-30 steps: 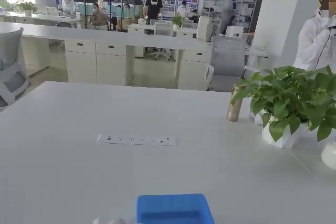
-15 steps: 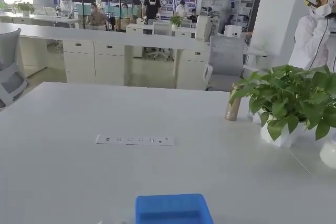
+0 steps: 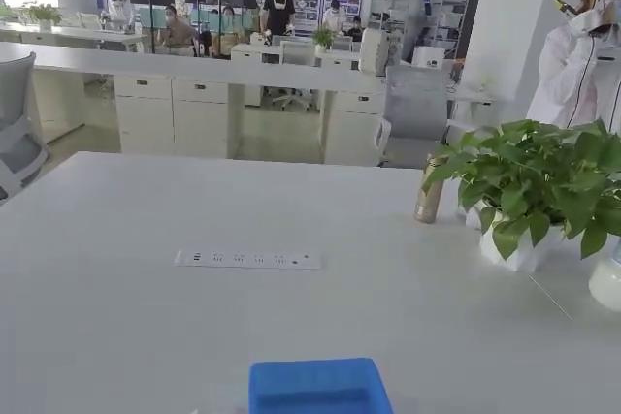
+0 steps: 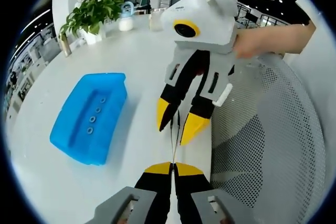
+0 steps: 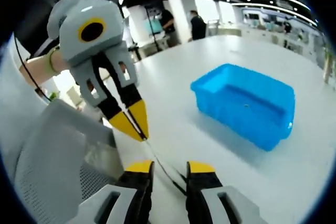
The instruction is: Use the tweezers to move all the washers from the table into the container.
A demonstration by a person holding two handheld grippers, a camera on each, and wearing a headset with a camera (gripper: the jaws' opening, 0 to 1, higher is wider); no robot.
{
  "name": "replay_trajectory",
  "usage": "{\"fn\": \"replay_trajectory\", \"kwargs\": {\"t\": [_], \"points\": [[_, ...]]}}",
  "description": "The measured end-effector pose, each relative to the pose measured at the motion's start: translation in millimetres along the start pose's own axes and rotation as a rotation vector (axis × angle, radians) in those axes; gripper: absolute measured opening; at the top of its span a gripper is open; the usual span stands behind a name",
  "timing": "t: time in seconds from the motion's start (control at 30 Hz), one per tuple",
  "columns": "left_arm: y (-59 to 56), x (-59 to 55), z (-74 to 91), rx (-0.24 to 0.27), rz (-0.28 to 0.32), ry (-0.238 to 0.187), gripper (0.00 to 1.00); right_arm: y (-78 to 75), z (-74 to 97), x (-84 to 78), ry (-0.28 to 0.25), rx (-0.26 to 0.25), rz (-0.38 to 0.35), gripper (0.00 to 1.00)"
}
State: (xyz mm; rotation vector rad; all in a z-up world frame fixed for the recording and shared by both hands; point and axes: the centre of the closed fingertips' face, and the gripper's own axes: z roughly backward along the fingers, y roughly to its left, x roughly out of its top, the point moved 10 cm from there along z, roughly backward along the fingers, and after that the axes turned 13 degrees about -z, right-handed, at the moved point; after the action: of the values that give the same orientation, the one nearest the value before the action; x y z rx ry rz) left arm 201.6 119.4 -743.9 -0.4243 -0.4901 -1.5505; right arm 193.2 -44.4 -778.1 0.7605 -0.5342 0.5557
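Observation:
The blue container (image 3: 320, 385) sits at the table's near edge. In the left gripper view the container (image 4: 84, 153) lies left of the jaws, with several small rings (image 4: 96, 115) in a row on its floor. My left gripper (image 4: 172, 167) is shut on thin metal tweezers (image 4: 174, 140), which point forward. My right gripper (image 4: 179, 121) faces it, open, its yellow fingertips either side of the tweezers. In the right gripper view my right gripper (image 5: 170, 167) stands open around the tweezers (image 5: 163, 163), the left gripper (image 5: 134, 124) is shut on them, and the container (image 5: 236, 124) is at the right.
A white power strip (image 3: 247, 260) is set in the table's middle. A potted plant (image 3: 534, 191), a slim bottle (image 3: 430, 196) and a white jar (image 3: 609, 283) stand at the right. A mesh chair back (image 4: 262, 145) is close behind the grippers. A person in white (image 3: 582, 65) stands beyond.
The head camera has drifted slightly; the container and table stand as before.

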Motion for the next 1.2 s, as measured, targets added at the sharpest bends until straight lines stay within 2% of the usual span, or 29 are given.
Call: {"fn": "replay_trajectory", "kwargs": {"t": [0.2,0.3,0.4,0.47,0.5,0.53,0.6,0.67,0.73,0.8,0.83,0.9,1.03,1.2], "points": [[1.6,-2.8,-4.7,-0.015,-0.001,0.031,0.0,1.5,32.6,1.4,-0.09,-0.031,-0.05,0.22],[2.5,-2.6,-5.8,-0.022,-0.002,0.047,0.0,0.9,47.1,0.5,-0.111,-0.056,-0.065,0.22],[3.3,-3.2,-8.1,-0.027,-0.012,0.064,0.0,-1.0,59.9,-1.2,-0.128,-0.106,-0.073,0.23],[3.7,-3.8,-10.0,-0.034,-0.017,0.078,0.0,0.2,68.7,-3.7,-0.134,-0.16,-0.102,0.22],[4.1,-4.2,-11.0,-0.036,-0.02,0.088,0.0,2.9,74.0,-4.4,-0.146,-0.209,-0.1,0.22],[4.3,-4.3,-11.5,-0.036,-0.023,0.094,0.0,6.3,76.6,-4.9,-0.157,-0.228,-0.092,0.22],[5.0,-4.4,-12.8,-0.038,-0.027,0.109,0.0,17.0,79.3,-8.6,-0.163,-0.225,-0.089,0.22],[4.7,-4.0,-13.5,-0.043,-0.03,0.119,0.0,21.9,81.1,-11.3,-0.155,-0.256,-0.064,0.22],[4.6,-4.4,-15.8,-0.049,-0.039,0.134,0.0,25.4,81.6,-12.7,-0.134,-0.299,-0.005,0.22],[3.8,-4.2,-17.6,-0.054,-0.053,0.153,0.0,27.2,80.3,-12.6,-0.143,-0.291,0.037,0.22],[3.5,-4.3,-18.1,-0.055,-0.058,0.161,0.0,29.0,79.7,-11.6,-0.16,-0.266,0.06,0.23],[1.9,-4.4,-18.3,-0.052,-0.078,0.181,0.0,32.3,81.1,-11.2,-0.191,-0.228,0.028,0.23],[-0.2,-5.5,-18.6,-0.045,-0.104,0.216,0.0,31.6,89.8,-8.1,-0.258,-0.234,-0.005,0.22],[-0.2,-6.8,-19.5,-0.044,-0.11,0.254,0.0,29.5,90.9,-9.4,-0.263,-0.246,-0.023,0.24]]}}
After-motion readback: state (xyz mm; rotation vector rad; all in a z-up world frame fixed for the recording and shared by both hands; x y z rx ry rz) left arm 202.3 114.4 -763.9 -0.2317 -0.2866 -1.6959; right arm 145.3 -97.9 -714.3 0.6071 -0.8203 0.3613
